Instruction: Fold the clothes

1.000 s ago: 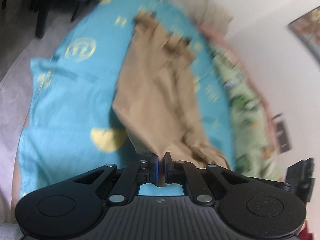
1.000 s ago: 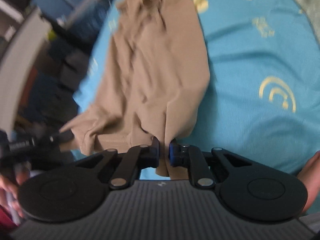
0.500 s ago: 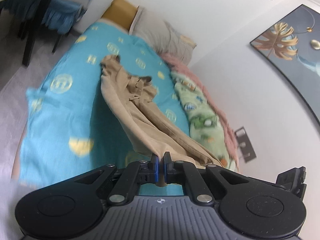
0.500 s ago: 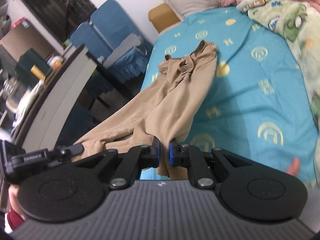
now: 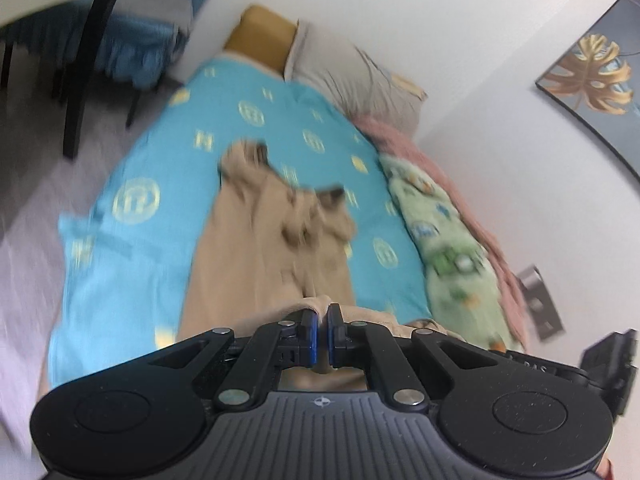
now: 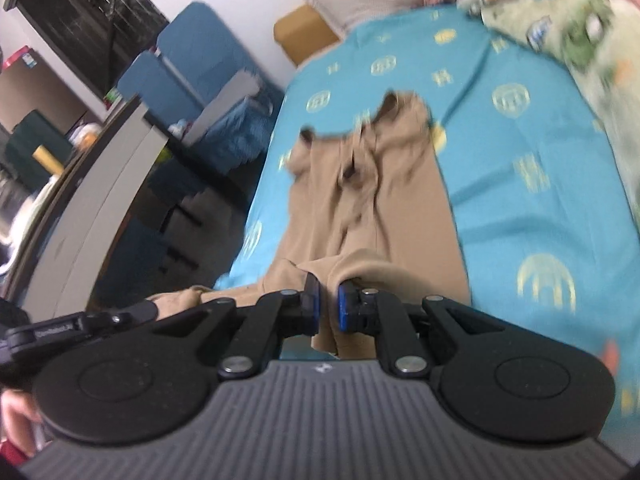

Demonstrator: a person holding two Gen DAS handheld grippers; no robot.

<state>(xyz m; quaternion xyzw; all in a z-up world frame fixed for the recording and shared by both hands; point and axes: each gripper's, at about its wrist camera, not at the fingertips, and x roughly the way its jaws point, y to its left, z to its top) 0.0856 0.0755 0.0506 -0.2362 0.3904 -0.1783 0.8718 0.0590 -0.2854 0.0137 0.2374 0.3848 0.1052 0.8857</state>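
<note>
While both claws gripped the near end of the tan trousers (image 5: pixel 264 264), I judged the spreading step in hand: left gripper (image 5: pixel 320 330) and right gripper (image 6: pixel 329 306) were each nipped tight on cloth, the garment lying mid-frame on the blue bedspread (image 6: pixel 540 216). Next, carry hems toward the waistband at frame centre.

Left gripper (image 5: pixel 319 317) and right gripper (image 6: pixel 325 295) each pinch cloth between nearly closed fingers.
</note>
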